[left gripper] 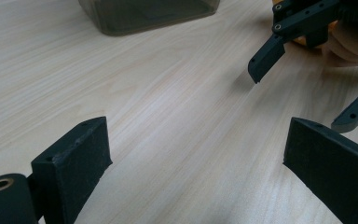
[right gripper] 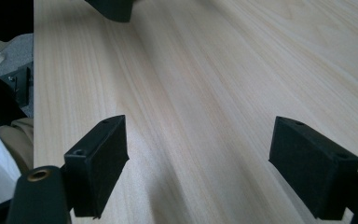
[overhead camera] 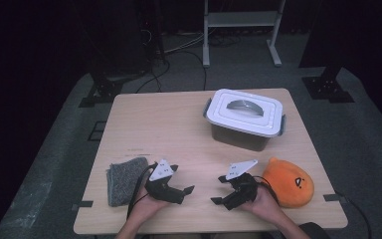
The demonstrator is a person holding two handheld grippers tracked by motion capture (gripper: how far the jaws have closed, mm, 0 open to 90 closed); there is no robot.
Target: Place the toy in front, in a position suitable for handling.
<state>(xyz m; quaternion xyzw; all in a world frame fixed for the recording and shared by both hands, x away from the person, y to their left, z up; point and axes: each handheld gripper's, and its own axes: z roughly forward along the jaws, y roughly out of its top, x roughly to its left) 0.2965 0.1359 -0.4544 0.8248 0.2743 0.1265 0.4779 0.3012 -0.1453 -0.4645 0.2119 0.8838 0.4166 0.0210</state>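
A: Both hands low at the near edge of the bench (overhead camera: 144,119), and nothing is in hand. The left tongs (overhead camera: 188,192) stand wide apart with bare wood between them, and the right tongs (overhead camera: 218,189) are apart too, also empty, the two pairs angled toward each other.

B: What's closest to them?

A: The orange stuffed toy (overhead camera: 289,188), just beside the right hand at the near right corner. The grey cloth (overhead camera: 125,180) lies folded just beside the left hand at the near left. The lidded box (overhead camera: 244,118) sits well back, right of centre, lid on and both side latches down by the look of it.

B: So how should this step be played?

A: I'd say turn the right tongs toward the toy before closing. It looks soft and round, so a bite across the middle of its body should hold better than a pinch at the edge. If the box has to open first, the left tongs have a clear run to its handle.

B: Count it up for me.

A: One box with one lid, one toy, one cloth, two pairs of tongs.
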